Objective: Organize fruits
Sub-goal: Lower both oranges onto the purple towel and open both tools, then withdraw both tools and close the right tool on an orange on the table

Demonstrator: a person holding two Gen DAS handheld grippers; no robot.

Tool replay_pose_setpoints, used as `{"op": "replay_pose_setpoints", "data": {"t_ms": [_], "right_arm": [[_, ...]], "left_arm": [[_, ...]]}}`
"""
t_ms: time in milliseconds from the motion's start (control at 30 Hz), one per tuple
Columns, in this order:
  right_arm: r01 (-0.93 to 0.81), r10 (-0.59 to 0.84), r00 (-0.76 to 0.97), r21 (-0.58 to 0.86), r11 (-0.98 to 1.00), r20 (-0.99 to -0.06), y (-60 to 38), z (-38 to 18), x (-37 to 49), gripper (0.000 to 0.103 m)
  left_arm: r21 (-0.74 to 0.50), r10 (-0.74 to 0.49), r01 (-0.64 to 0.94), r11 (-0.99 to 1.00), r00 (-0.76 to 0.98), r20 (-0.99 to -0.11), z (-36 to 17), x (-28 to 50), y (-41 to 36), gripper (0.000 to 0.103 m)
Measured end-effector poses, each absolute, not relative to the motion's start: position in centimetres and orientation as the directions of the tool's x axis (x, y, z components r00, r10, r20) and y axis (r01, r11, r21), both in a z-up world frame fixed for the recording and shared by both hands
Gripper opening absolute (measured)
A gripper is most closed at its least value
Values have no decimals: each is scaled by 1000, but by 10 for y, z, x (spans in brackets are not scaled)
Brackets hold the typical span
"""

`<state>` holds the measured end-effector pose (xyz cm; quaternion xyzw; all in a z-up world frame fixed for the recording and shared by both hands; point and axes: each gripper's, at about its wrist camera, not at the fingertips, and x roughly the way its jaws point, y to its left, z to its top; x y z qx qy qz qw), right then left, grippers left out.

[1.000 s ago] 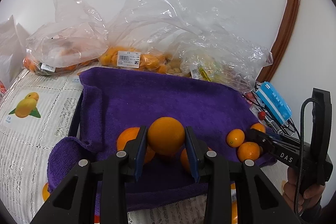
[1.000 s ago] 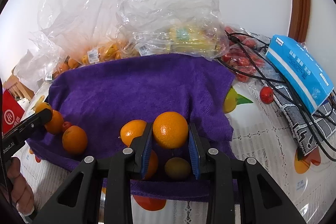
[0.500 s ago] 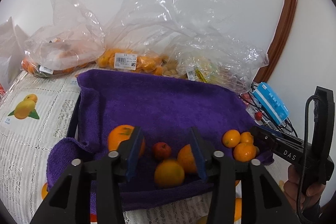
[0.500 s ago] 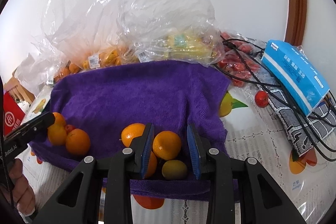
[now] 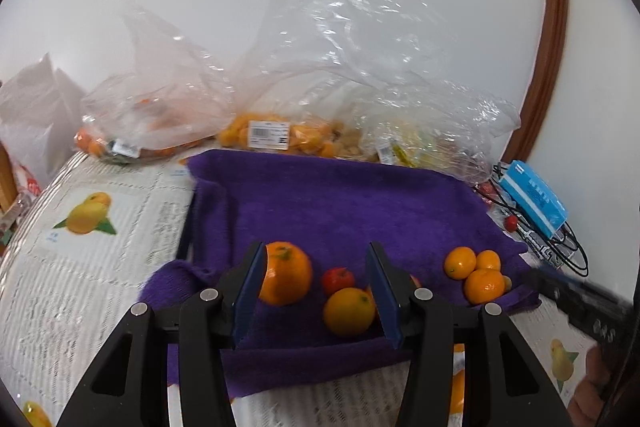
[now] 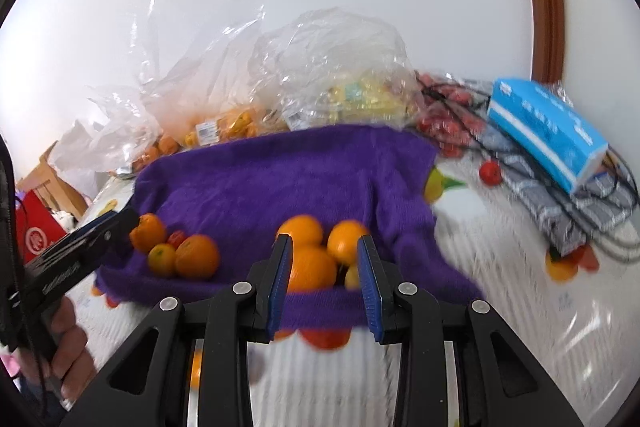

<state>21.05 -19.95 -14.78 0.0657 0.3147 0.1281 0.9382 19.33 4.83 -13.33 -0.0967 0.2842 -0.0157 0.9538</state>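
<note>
Left gripper (image 5: 316, 291), jaws opening and gripping nothing, hangs over oranges (image 5: 347, 311) at the purple towel's (image 5: 340, 203) near edge; right gripper (image 6: 324, 285) stands narrow, empty.

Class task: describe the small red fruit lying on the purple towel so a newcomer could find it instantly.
Find the purple towel spread over the table. Near its front edge, the small red fruit sits between a large orange and another orange. It is the only red piece in that cluster.
</note>
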Motion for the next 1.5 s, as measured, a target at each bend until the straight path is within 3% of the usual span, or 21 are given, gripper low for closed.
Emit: {"op": "replay_pose_setpoints", "data": {"t_ms": [400,1067,1500], "right_arm": [[-281,397,648,281,918,-649,-162,-173,167,40],[-269,359,626,240,933,-692,-128,-188,174,40],[-248,297,651,174,953,-699,-126,-194,174,37]], "left_arm": [[-261,-76,-85,962,831,-551,-140,157,83,49],[-267,-91,-78,961,818,-568,-143,150,86,50],[-190,-70,-56,980,799,-597,-148,154,70,50]]}}
